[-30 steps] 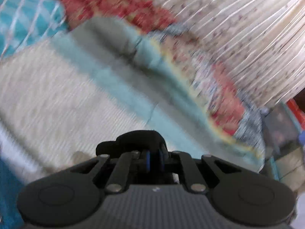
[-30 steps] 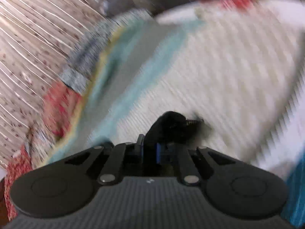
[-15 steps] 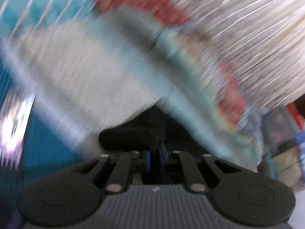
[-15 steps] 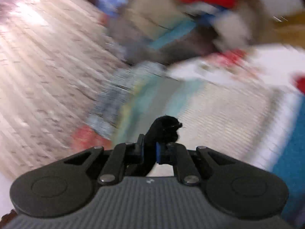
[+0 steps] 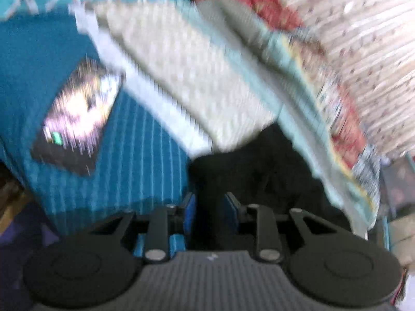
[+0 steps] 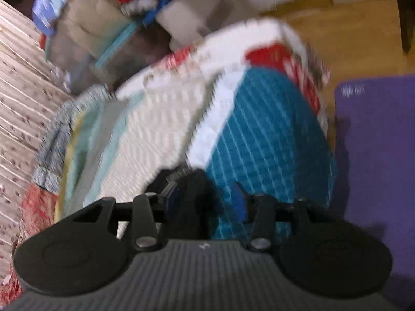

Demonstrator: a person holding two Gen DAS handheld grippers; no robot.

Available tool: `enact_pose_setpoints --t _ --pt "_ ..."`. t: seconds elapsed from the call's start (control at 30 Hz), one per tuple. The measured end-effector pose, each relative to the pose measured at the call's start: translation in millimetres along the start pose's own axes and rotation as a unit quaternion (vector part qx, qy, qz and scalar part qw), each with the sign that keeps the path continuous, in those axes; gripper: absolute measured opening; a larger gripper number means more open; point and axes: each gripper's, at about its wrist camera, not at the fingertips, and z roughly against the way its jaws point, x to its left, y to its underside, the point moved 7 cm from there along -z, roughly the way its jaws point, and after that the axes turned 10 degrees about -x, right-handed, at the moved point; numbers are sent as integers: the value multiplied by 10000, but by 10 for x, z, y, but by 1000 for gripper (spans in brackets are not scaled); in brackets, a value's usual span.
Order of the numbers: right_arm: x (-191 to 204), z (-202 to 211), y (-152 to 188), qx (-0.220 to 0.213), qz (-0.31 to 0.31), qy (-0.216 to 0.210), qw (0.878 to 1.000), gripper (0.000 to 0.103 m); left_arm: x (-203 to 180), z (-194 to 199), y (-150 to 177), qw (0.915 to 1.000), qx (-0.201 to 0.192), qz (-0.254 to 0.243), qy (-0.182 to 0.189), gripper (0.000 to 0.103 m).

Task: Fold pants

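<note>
The pants are black cloth. In the left wrist view they (image 5: 259, 163) lie bunched on the bed just ahead of my left gripper (image 5: 210, 206), whose blue-padded fingers stand apart with black cloth between them. In the right wrist view a black fold of the pants (image 6: 192, 194) sits at the left finger of my right gripper (image 6: 207, 202), whose fingers also stand apart. Both views are motion-blurred.
The bed has a cream knit blanket (image 5: 186, 72), a teal striped cover (image 6: 267, 140) and a floral quilt edge (image 5: 345, 119). A phone (image 5: 77, 119) lies on the teal cover at left. A purple mat (image 6: 376, 160) lies on the wooden floor; clutter (image 6: 109, 26) sits behind the bed.
Both grippers were shut on the black pants and swung toward the near bed edge. Now both have opened and the pants lie on the bed.
</note>
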Motion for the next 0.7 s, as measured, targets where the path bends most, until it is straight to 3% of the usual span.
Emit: enact_pose_setpoints --t 0.07,0.13,0.2,0.27,0.37,0.47,0.63,0.67,0.7 --pt "123 73 -93 33 74 -364 9993 48 -138 -14 -211 9996 -153 -223 61 32" --pt "432 6 -52 376 292 -812 9956 48 -366 -166 -436 9981 -228 -574 72 38" --pt "814 -20 108 822 513 -1314 9866 49 -655 -361 -591 9945 -277 -960 308 51" --pt "1215 -136 371 1315 711 -1774 9727 49 -927 -661 -717 9908 -375 -1270 280 60" --pt "1673 -406 903 1953 878 -1984 9564 55 -1349 -1264 -788 9891 -184 -1407 403 64" --pt "1920 -742 1434 2566 778 -1921 9440 57 -1575 -1786 -689 9903 103 -1339 348 86" --pt "2104 -1372 1930 3017 275 -1455 9419 58 -1697 -2382 -321 9876 746 -1360 259 86" --pt "2112 -1457 1982 3045 228 -1351 9426 57 -1678 -2436 -253 9869 797 -1384 212 77" --pt "2128 -1555 2023 3012 237 -1280 9446 51 -1655 -2486 -209 9859 842 -1438 117 50"
